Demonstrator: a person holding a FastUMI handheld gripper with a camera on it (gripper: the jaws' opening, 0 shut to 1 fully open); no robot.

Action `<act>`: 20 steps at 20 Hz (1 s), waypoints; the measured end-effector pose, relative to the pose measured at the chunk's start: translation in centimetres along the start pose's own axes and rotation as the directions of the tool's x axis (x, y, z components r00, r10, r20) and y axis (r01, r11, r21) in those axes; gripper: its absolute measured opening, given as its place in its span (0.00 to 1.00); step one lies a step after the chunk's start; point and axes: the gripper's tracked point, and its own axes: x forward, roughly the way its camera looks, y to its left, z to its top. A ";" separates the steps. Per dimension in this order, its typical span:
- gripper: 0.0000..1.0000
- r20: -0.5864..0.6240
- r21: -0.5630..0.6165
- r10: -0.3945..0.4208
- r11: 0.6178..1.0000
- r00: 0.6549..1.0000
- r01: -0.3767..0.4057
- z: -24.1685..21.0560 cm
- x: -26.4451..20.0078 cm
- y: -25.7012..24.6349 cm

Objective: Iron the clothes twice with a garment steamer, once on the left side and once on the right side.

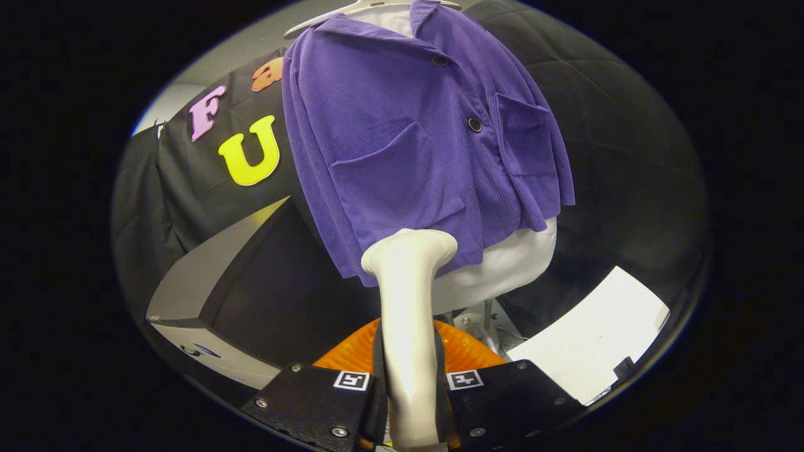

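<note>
Gripper (409, 392): both black fingers are closed against the handle of the steamer, one on each side, holding it upright between them; a square marker sits on top of each finger.
Steamer (407, 295): cream-white, handle rising from between the fingers, head widening at the far end and reaching the lower hem of the jacket; whether the head touches the cloth cannot be told.
Jacket (414, 144): purple ribbed fabric, hung on a white hanger (314, 22) over a white torso form (509, 263), just beyond the steamer head.
Jacket details: two dark buttons down the front, a patch pocket on each side, collar open at the top.
Steamer position on jacket: at the bottom edge, below the left pocket, left of the button line.
Torso form: white base shows under the hem, to the right of the steamer head.
Orange part (468, 351): ribbed orange surface behind the handle, just past the fingers.
Left side: grey and black boxy unit (213, 282), near, beside the jacket.
Right side: white sheet (590, 339) lying flat, near, apart from the form.
</note>
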 end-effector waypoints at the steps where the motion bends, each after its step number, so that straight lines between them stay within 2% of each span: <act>1: 0.30 0.013 -0.005 0.006 1.000 1.000 -0.006 0.4 -0.8 0.2; 8: 0.30 0.124 -0.022 0.031 0.999 0.992 -0.029 6.0 -7.5 1.6; 11: 0.30 0.179 -0.025 0.070 0.997 0.981 -0.066 9.9 -10.5 2.2; 14: 0.30 0.294 -0.049 0.112 0.994 0.949 -0.102 15.2 -14.1 2.4; 20: 0.30 0.433 -0.023 0.095 0.995 0.896 -0.094 24.1 -17.3 1.3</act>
